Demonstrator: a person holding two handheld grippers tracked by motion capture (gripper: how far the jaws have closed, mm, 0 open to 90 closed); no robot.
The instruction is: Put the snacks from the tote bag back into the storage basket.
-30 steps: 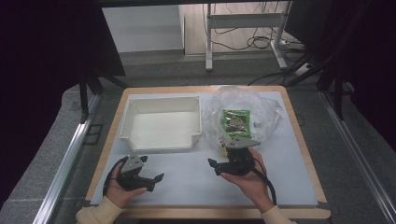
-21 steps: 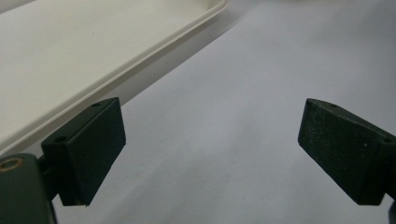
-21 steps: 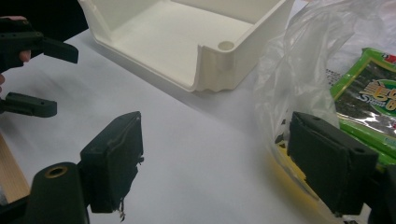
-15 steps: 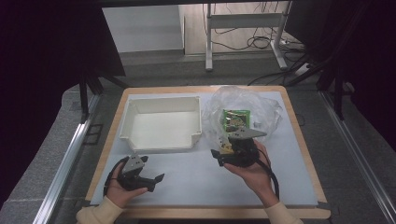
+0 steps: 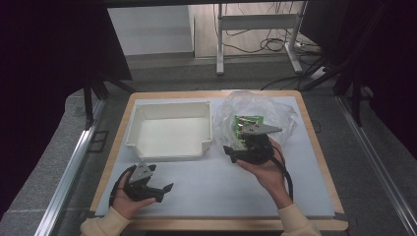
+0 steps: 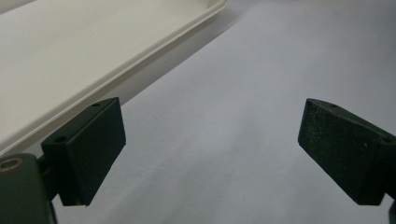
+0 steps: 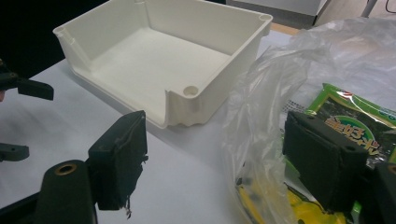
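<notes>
The right gripper (image 5: 231, 153), released, is hovering at a crinkled clear plastic bag (image 7: 275, 79) holding glossy green packets (image 7: 357, 123); the left gripper (image 5: 164, 191) is gaping beside a smooth white tray (image 5: 169, 129).

Tray (image 5: 169, 132): white moulded plastic, smooth, slight sheen. Bag (image 7: 261, 112): thin clear plastic film, crinkled, glossy. Packet (image 7: 359, 126) inside: printed green foil-like wrap, shiny. Tabletop (image 5: 221, 182): pale matt sheet, wood edge. Right gripper (image 7: 215, 158) fingers (image 7: 119, 158): black matt plastic, pad edges frayed.
</notes>
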